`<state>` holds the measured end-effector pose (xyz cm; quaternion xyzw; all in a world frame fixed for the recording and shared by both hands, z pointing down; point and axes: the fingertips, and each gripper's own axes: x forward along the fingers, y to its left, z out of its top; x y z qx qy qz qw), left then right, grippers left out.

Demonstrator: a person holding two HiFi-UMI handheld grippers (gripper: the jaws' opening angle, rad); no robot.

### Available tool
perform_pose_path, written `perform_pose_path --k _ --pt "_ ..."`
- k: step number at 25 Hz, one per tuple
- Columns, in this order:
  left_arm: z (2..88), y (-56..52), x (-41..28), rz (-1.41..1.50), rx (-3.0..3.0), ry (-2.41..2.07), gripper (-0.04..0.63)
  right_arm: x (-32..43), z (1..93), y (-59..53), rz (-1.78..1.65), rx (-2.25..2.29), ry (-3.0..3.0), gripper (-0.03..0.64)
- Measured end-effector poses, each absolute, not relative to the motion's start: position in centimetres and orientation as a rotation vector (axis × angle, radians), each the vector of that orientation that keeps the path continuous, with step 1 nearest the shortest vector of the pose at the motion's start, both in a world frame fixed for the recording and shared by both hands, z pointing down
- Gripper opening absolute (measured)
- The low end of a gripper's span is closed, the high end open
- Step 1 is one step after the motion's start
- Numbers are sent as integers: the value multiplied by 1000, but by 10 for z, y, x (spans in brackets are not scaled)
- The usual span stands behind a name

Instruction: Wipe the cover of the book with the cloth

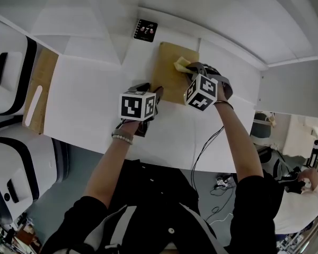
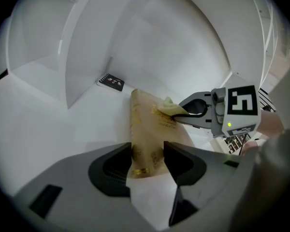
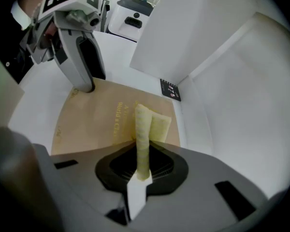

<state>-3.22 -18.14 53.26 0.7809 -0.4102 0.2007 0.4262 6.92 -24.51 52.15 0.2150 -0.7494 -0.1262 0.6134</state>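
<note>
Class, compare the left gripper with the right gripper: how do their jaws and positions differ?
The left gripper has its jaws apart over the near corner of the book; the right gripper has its jaws shut on the yellow cloth. The left gripper is at the book's near end, the right gripper toward its far end. Both are over the book.

Gold lettering runs down the cover of the tan book (image 3: 94, 117) on the table in front of you. In your right gripper view the word "World" reads clearly, then what looks like "Cla". The yellow cloth (image 3: 146, 127) hides the rest. Print on the small black card (image 3: 170, 89) is too fine to read.
</note>
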Motion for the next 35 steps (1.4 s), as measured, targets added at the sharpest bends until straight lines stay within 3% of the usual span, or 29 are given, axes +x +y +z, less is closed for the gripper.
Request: perform_pose_path --k 24,35 --pt "531 -183 -29 555 2001 -1015 212 45 520 -130 -314 292 -1856 34" --pt "531 -183 -28 558 2008 -1004 210 49 501 -141 -123 336 -1992 35"
